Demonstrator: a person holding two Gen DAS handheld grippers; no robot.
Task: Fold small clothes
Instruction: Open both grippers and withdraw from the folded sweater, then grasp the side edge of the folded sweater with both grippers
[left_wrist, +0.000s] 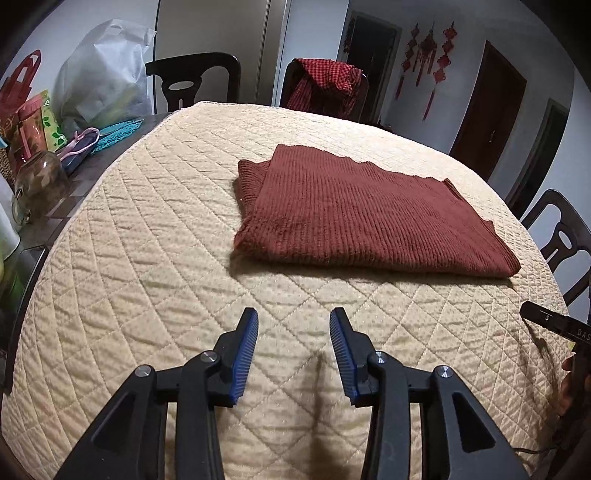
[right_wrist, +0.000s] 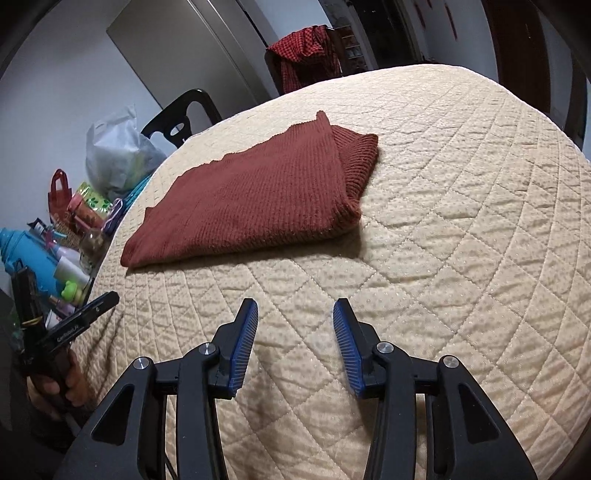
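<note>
- The rust-red knitted garment (left_wrist: 369, 218) lies in the upper middle of my left view, right of centre, and in the upper left-centre of my right view (right_wrist: 255, 199). It rests flat on the quilted beige cover (left_wrist: 155, 236), doubled over into a rough rectangle.
- One end shows stacked layers with a ribbed edge poking out from under the top layer, so I judge at least one fold is made. The top edge looks a little wavy, not squared.
- I judge the folding mostly done; what may remain is one more fold or a tidy of that loose ribbed end. I cannot tell whether other clothes wait.
- My left gripper (left_wrist: 293, 352) hovers low in its frame, jaws spread apart and holding nothing, well short of the garment.
- My right gripper (right_wrist: 295, 347) is likewise spread and bare, over the cover, apart from the cloth.
- Further out: a chair draped with red checked cloth (left_wrist: 325, 86) at the top, and bags and bottles (left_wrist: 40, 147) crowded at the left edge.
</note>
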